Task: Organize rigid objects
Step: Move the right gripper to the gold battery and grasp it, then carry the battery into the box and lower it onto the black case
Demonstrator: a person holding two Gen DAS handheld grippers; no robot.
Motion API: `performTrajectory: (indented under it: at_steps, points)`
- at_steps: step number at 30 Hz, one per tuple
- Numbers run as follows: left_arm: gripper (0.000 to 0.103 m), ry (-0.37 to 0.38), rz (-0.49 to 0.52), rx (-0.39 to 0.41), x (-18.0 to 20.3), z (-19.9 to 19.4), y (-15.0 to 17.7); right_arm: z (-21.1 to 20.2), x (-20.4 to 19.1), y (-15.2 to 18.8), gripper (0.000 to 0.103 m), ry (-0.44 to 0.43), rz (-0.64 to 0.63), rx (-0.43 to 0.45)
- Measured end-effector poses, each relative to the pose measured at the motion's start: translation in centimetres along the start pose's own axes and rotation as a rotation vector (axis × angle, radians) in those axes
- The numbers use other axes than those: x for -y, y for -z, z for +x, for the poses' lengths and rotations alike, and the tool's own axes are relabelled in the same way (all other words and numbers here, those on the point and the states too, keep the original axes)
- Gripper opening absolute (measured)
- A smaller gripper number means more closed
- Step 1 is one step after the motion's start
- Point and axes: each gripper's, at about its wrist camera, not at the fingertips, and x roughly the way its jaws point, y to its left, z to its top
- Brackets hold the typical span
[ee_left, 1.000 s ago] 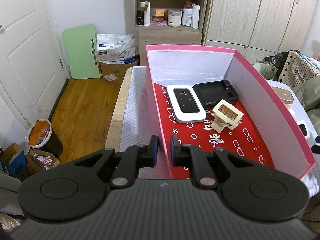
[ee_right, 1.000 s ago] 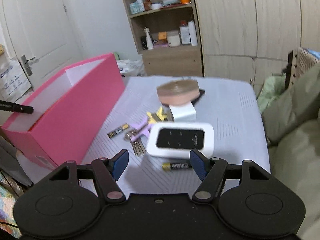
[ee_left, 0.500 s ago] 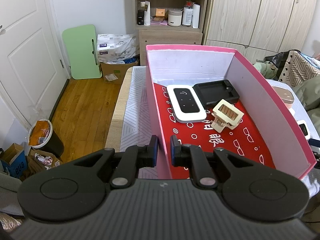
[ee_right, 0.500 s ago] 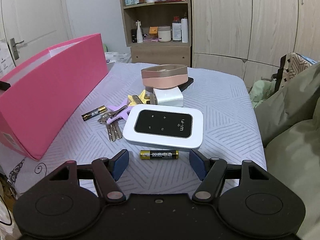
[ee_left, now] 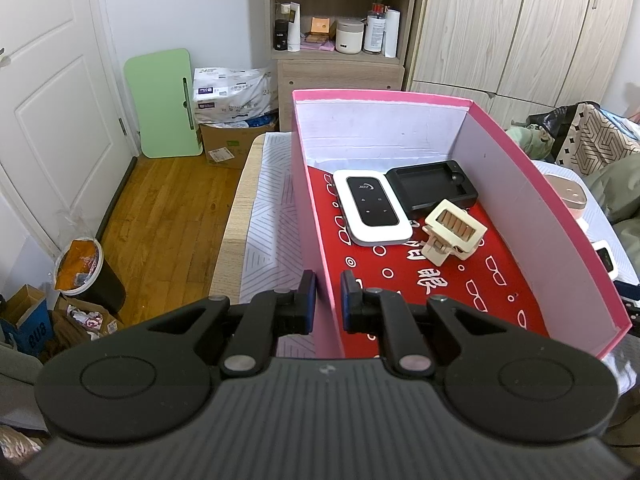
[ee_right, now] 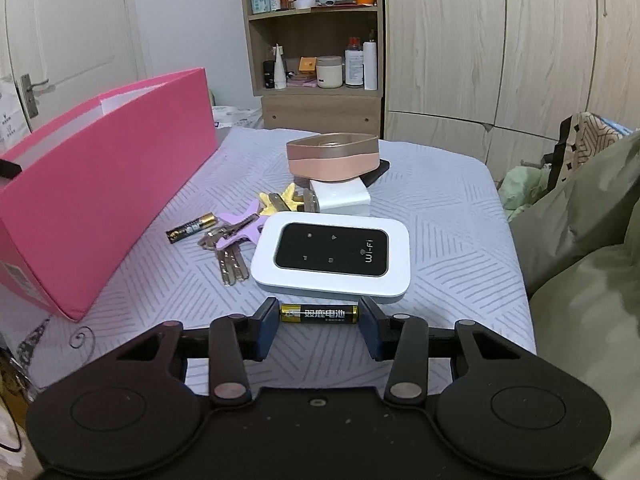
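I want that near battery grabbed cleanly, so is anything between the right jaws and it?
Nothing visible. The battery lies lengthwise between the closing jaws of the right gripper on the bedspread; the white Wi-Fi router sits just beyond it.

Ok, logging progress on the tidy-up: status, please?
Left gripper clamped on pink box wall. Right gripper closing around battery, ends between the fingers. Wi-Fi router just beyond, not blocking.
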Motion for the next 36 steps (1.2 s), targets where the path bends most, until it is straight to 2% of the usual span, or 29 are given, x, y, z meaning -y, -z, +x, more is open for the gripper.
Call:
performTrajectory:
  at_steps: [8,17,23,25,27,32,36]
  points:
    - [0.012,0.001,-0.002,0.001,0.0,0.0,0.0,-2.0,-0.4,-0.7,0.048,-0.050,0.028,0.040]
    - [0.012,0.011,-0.007,0.006,-0.1,-0.2,-0.1,-6.2,-2.3,-5.3,0.048,-0.246,0.002,0.175]
    - [0.012,0.013,-0.005,0.008,-0.2,-0.2,0.0,-6.8,-5.3,-9.1,0.048,-0.404,-0.082,0.196]
    - [0.012,0.013,-0.004,0.011,-0.2,-0.1,0.0,-6.3,-7.0,-10.5,0.048,-0.441,-0.137,0.187]
    - [0.012,0.016,-0.009,0.012,-0.2,-0.1,0.0,-5.1,-9.1,-12.1,0.048,-0.443,-0.209,0.175]
    - [0.012,0.017,0.001,0.008,-0.2,0.0,0.0,-0.9,-13.5,-15.8,0.048,-0.380,-0.373,0.139]
    - [0.012,0.014,0.013,0.007,0.1,0.0,0.0,3.6,-16.1,-18.4,0.048,-0.364,-0.472,0.052]
